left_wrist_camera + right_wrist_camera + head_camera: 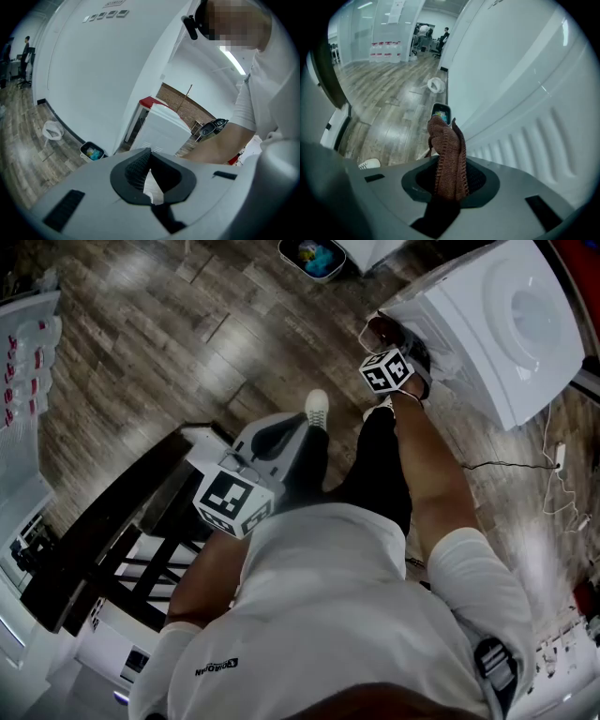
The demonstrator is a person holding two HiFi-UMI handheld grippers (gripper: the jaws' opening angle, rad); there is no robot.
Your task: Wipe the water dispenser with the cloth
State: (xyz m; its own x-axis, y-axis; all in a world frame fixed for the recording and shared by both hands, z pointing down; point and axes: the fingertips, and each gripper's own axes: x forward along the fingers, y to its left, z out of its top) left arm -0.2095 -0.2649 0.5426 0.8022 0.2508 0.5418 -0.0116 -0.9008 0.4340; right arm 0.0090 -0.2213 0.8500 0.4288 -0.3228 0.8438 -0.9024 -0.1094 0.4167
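The white water dispenser [497,324] stands at the upper right of the head view. My right gripper [388,341] is held against its near side and is shut on a brown knitted cloth [446,140]. The cloth sticks up from the jaws beside the dispenser's ribbed white panel [534,122]. In the head view the cloth [379,330] shows as a dark patch at the dispenser's corner. My left gripper [286,432] hangs low in front of the person's body, away from the dispenser, shut on nothing [149,152]. From the left gripper view the dispenser [161,131] appears ahead with the person's right arm [220,140] reaching to it.
A small bin with coloured contents [314,257] sits by the white wall beyond the dispenser. A white bag [436,84] lies on the wood floor. A dark bench [103,531] is at the left, and a cable [553,465] trails at the right. The person's shoe [317,409] is below.
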